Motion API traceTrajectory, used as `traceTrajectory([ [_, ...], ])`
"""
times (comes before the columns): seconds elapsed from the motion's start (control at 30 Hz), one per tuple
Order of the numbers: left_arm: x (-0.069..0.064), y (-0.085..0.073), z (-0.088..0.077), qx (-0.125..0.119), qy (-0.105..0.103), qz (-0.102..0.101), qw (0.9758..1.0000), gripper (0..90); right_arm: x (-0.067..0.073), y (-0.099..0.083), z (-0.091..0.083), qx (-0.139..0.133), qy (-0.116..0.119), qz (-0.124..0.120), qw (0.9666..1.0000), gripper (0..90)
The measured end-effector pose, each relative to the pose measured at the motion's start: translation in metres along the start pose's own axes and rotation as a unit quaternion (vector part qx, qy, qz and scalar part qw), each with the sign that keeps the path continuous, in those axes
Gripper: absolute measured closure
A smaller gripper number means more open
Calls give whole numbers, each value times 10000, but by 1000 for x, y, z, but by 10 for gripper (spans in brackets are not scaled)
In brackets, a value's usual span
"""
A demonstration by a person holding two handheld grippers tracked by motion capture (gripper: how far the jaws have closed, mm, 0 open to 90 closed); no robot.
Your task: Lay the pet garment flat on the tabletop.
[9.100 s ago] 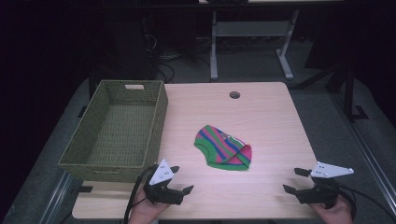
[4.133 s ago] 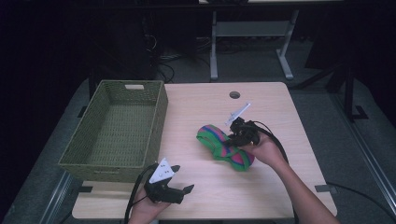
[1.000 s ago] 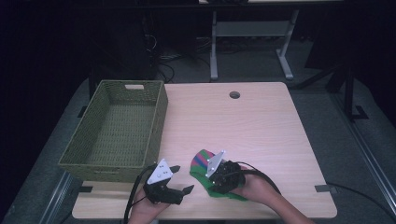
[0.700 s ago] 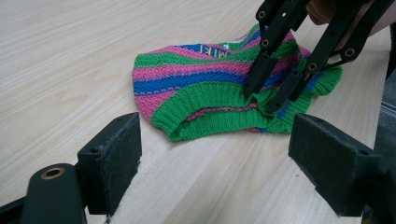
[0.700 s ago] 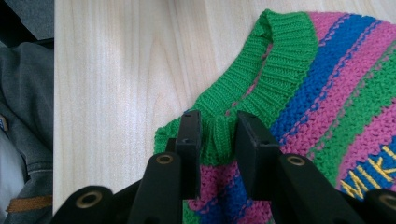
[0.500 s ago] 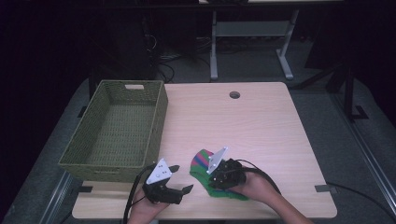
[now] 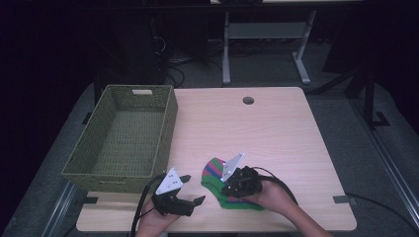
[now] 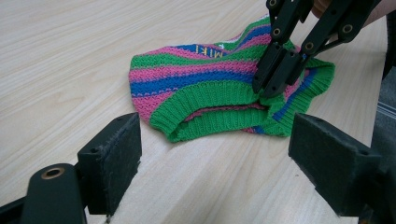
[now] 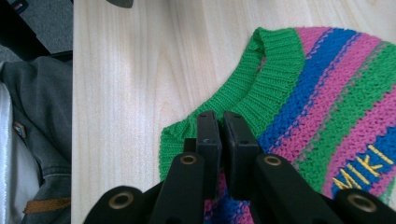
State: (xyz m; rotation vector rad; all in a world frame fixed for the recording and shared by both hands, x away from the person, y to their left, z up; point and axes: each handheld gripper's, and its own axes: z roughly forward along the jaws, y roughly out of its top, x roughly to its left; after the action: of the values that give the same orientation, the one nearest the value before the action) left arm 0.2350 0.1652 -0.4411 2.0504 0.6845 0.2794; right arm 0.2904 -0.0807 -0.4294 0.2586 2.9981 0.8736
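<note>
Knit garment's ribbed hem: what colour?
Green; the knit garment has pink, blue and green stripes. Clearest in the left gripper view.

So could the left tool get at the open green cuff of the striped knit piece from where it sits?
Probably yes: the left tool is open and faces the green cuff across bare table; the right tool, pinching the cuff's far end, leaves the near part free.
</note>
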Motion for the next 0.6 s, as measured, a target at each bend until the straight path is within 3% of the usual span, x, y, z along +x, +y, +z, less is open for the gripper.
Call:
traceTrajectory([
  [0.33, 0, 0, 0, -7, -8, 18, 10000, 170, 2, 2, -15, -159, -133, 29, 9998, 858],
  [0.6, -1, 1, 2, -49, -45, -35, 10000, 170, 2, 2, -39, -430, -239, 93, 9987, 862],
])
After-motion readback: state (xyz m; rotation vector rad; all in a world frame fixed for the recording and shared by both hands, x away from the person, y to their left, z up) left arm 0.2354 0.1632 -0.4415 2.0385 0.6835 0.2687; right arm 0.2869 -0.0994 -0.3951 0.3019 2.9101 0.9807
